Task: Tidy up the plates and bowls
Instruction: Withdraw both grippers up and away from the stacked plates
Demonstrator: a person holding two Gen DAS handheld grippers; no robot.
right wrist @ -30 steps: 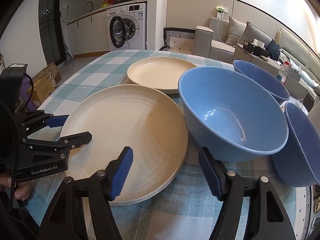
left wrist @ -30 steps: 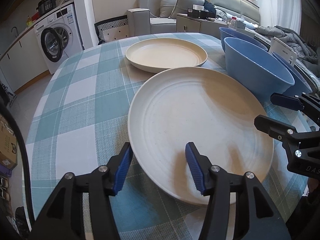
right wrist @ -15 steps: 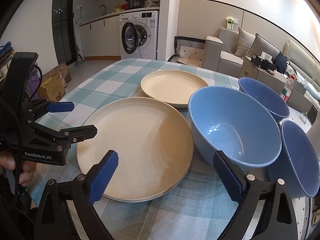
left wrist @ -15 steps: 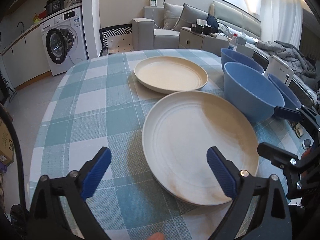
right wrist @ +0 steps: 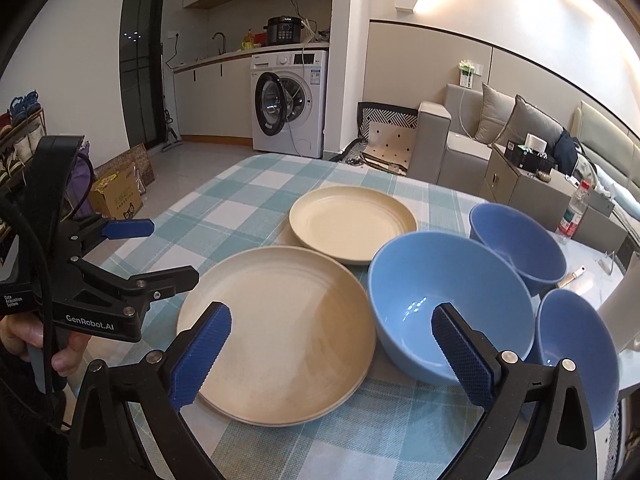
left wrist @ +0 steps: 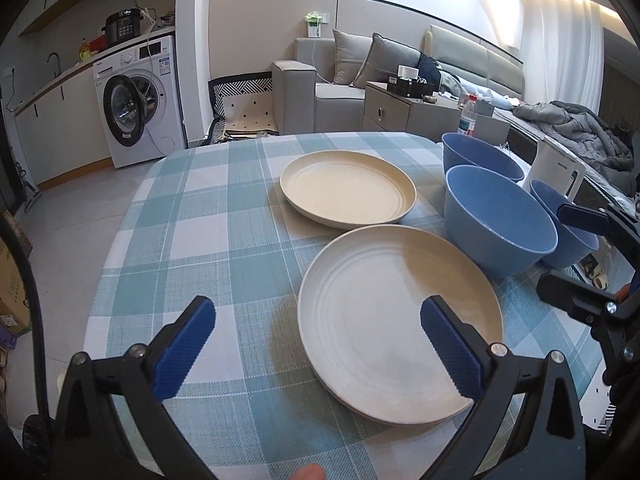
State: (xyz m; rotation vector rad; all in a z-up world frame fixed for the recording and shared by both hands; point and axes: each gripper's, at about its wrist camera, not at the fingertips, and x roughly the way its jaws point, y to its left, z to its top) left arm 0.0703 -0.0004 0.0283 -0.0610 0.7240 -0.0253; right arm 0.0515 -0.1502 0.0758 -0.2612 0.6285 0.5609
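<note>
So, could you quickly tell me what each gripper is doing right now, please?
Left gripper: jaws opening wide, holding nothing, above the near plate.
Right gripper: jaws opening wide, holding nothing.

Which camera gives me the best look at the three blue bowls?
The right wrist view: all three blue bowls show their open insides, though its own finger covers part of the middle one. The left wrist view sees them from the side, overlapping, the nearest one partly behind the right gripper.
</note>
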